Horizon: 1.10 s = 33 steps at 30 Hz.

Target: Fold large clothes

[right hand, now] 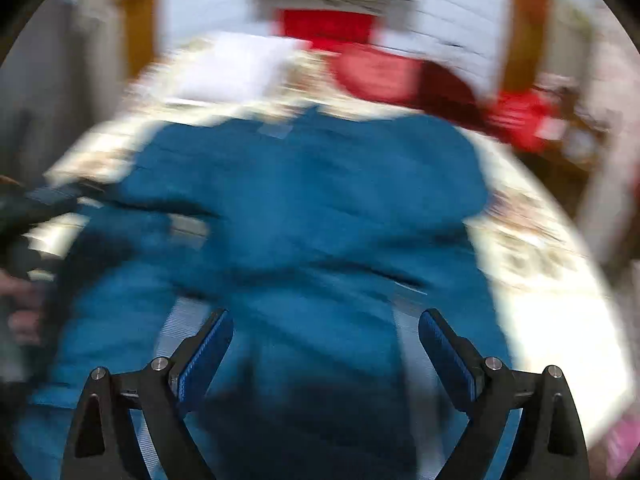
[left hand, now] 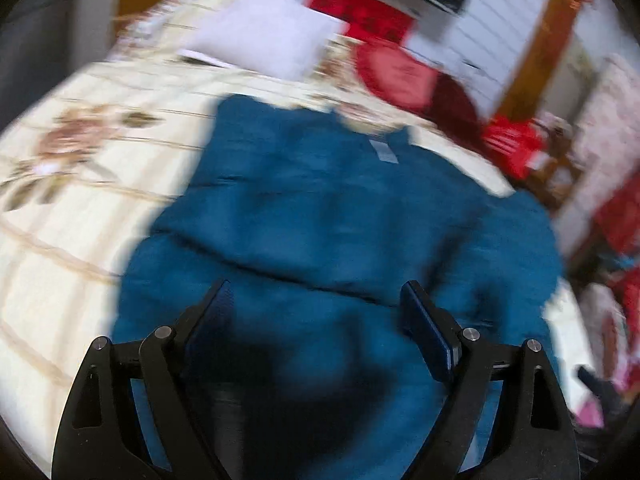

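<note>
A large teal blue garment (left hand: 320, 208) lies spread on a bed, with its collar and a grey label (left hand: 383, 151) at the far end. A fold crosses its middle. My left gripper (left hand: 316, 300) is open and empty, hovering over the near part of the garment. The same garment (right hand: 304, 208) fills the right wrist view, which is blurred. My right gripper (right hand: 326, 326) is open and empty above the garment's near half. The other hand and gripper (right hand: 28, 216) show as a dark blur at the left edge.
The bed has a cream floral cover (left hand: 72, 168). A white pillow (left hand: 260, 40) and a red cushion (left hand: 404, 76) lie at the head. Red items and wooden furniture (left hand: 520, 148) stand to the right of the bed. A white wall (right hand: 452, 12) is behind.
</note>
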Each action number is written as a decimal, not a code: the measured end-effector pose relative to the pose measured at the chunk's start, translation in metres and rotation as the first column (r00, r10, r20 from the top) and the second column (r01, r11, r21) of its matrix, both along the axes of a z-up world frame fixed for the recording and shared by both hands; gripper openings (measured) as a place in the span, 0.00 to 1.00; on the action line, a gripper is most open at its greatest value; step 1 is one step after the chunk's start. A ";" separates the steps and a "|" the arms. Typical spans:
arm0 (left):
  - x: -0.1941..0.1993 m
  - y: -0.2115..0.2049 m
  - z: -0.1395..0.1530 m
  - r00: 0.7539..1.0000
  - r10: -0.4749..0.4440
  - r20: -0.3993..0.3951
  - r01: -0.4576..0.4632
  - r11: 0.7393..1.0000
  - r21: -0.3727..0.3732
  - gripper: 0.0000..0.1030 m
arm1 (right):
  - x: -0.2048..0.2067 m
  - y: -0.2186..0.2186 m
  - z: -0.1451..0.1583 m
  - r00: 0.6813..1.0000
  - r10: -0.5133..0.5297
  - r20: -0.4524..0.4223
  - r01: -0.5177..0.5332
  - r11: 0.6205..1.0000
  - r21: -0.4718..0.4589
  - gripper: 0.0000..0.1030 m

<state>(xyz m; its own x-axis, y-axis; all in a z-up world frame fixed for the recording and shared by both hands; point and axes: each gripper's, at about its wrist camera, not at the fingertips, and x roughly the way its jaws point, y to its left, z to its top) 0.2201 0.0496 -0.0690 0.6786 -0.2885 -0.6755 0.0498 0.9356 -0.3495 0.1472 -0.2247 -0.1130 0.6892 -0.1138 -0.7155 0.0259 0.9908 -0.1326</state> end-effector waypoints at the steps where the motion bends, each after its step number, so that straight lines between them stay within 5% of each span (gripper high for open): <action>1: 0.004 -0.015 0.003 0.998 -0.061 -0.005 0.061 0.997 -0.042 0.83 | -0.003 -0.012 0.001 0.999 -0.054 0.003 0.054 0.998 0.041 0.90; 5: 0.025 -0.062 0.001 0.985 -0.170 -0.026 0.169 0.985 -0.033 0.83 | -0.013 -0.038 0.004 0.987 -0.156 0.028 0.151 0.979 0.139 0.90; 7: 0.036 -0.076 -0.006 0.991 -0.123 -0.044 0.125 0.991 0.047 0.83 | -0.011 -0.044 0.001 0.988 -0.154 0.014 0.149 0.970 0.194 0.90; 11: 0.049 -0.080 -0.019 0.991 -0.110 -0.077 0.110 0.994 -0.004 0.80 | -0.010 -0.052 -0.003 0.990 -0.139 -0.018 0.139 0.962 0.236 0.90; 12: 0.048 -0.080 -0.018 0.990 -0.121 -0.068 0.120 0.993 -0.024 0.48 | -0.009 -0.053 -0.005 0.991 -0.130 -0.030 0.133 0.961 0.243 0.90; 13: 0.046 -0.081 -0.016 0.987 -0.145 -0.064 0.143 0.989 -0.045 0.26 | -0.005 -0.052 -0.006 0.992 -0.120 -0.043 0.127 0.961 0.246 0.90; 15: 0.034 -0.085 -0.004 0.981 -0.188 -0.050 0.186 0.981 -0.049 0.12 | -0.004 -0.050 -0.011 0.992 -0.099 -0.074 0.115 0.961 0.251 0.90; 21: 0.005 -0.036 0.057 0.972 -0.217 0.089 0.223 0.973 -0.065 0.11 | 0.014 -0.071 -0.043 0.971 -0.046 -0.233 0.136 0.912 0.386 0.90; 24: 0.014 0.003 0.074 0.979 -0.171 0.109 0.174 0.985 -0.018 0.11 | 0.016 -0.071 -0.048 0.975 0.019 -0.220 0.073 0.913 0.402 1.00; 30: 0.043 0.061 0.061 0.995 -0.095 0.030 0.095 0.995 0.020 0.13 | 0.019 -0.049 -0.054 0.973 0.055 -0.224 0.000 0.971 0.239 1.00; 31: 0.047 0.063 0.052 0.996 -0.090 0.004 0.090 0.996 0.029 0.16 | 0.019 -0.048 -0.054 0.973 0.057 -0.224 -0.005 0.974 0.224 1.00; 33: 0.055 0.065 0.028 0.995 -0.034 -0.094 0.042 0.995 0.093 0.42 | 0.017 -0.045 -0.055 0.974 0.063 -0.218 -0.019 0.980 0.199 1.00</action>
<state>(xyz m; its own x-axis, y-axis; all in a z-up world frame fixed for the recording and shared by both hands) 0.2752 0.1145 -0.0411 0.6022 -0.2443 -0.7600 0.0578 0.9629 -0.2637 0.1647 -0.2698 -0.1684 0.5113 0.0676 -0.8568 -0.0234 0.9976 0.0647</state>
